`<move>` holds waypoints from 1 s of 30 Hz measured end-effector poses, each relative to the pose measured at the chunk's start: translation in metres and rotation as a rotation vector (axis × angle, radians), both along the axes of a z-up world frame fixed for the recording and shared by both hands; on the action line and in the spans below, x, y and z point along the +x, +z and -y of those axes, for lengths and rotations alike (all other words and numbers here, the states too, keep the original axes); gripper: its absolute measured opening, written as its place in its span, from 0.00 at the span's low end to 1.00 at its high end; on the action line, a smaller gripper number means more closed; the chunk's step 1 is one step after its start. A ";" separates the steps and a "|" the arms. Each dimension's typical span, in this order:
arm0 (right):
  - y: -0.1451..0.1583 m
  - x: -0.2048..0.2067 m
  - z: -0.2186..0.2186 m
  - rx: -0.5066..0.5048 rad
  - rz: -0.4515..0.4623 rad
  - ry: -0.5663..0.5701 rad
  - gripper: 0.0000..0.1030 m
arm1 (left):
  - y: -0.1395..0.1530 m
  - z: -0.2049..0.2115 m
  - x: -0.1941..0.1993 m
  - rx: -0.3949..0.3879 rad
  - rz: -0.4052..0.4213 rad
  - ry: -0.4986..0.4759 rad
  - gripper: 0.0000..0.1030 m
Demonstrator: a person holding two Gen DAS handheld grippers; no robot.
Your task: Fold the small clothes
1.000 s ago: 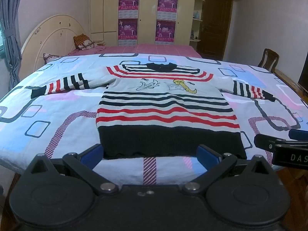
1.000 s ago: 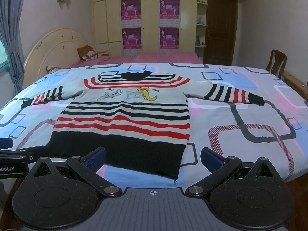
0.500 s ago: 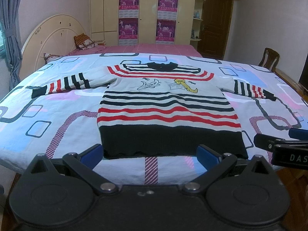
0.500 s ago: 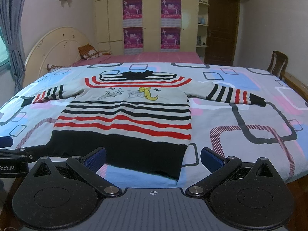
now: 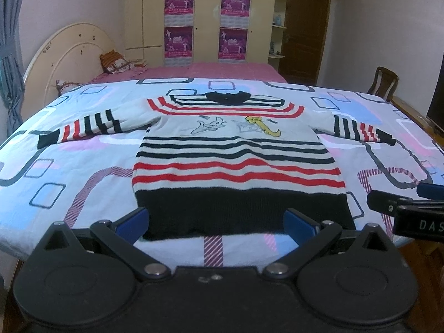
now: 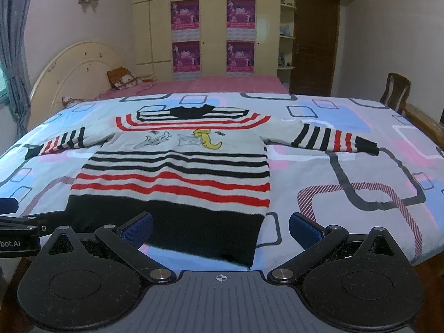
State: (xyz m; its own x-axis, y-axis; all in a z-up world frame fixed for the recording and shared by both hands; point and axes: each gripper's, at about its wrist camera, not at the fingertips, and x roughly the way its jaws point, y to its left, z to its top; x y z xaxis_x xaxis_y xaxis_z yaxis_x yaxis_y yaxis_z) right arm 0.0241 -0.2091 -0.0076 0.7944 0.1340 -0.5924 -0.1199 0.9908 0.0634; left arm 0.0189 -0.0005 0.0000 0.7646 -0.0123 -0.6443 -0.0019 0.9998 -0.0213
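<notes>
A small knit sweater (image 5: 236, 161) lies flat and face up on the bed, sleeves spread to both sides; it has red and black stripes, a black hem and a cartoon print. It also shows in the right wrist view (image 6: 177, 172). My left gripper (image 5: 215, 223) is open and empty, just short of the black hem at the bed's near edge. My right gripper (image 6: 220, 226) is open and empty, in front of the hem's right corner. Each gripper shows at the edge of the other's view.
The bed's patterned quilt (image 5: 83, 172) hangs over the near edge. A curved headboard (image 5: 63, 55) stands at the left, a wardrobe with posters (image 5: 205, 19) at the back, a wooden chair (image 5: 384, 83) and door on the right.
Both grippers have edged slightly forward toward the sweater's hem. The sweater has not moved, and both grippers stay open.
</notes>
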 end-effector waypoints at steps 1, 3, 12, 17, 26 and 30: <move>0.000 0.003 0.000 0.000 0.001 -0.006 1.00 | 0.000 0.000 0.003 -0.001 0.001 -0.004 1.00; 0.001 0.008 0.001 0.001 0.004 -0.015 1.00 | 0.001 0.001 0.009 0.000 0.005 -0.013 1.00; 0.004 0.038 -0.001 0.014 0.015 -0.060 1.00 | 0.000 -0.009 0.043 -0.013 0.009 -0.041 1.00; 0.010 0.056 -0.003 0.038 0.029 -0.099 1.00 | 0.004 -0.018 0.066 -0.006 0.018 -0.064 1.00; 0.011 0.083 0.001 0.054 0.062 -0.211 1.00 | -0.011 -0.036 0.104 -0.070 -0.031 -0.092 1.00; 0.008 0.092 0.018 0.086 0.041 -0.259 1.00 | -0.015 -0.024 0.120 -0.083 -0.036 -0.134 1.00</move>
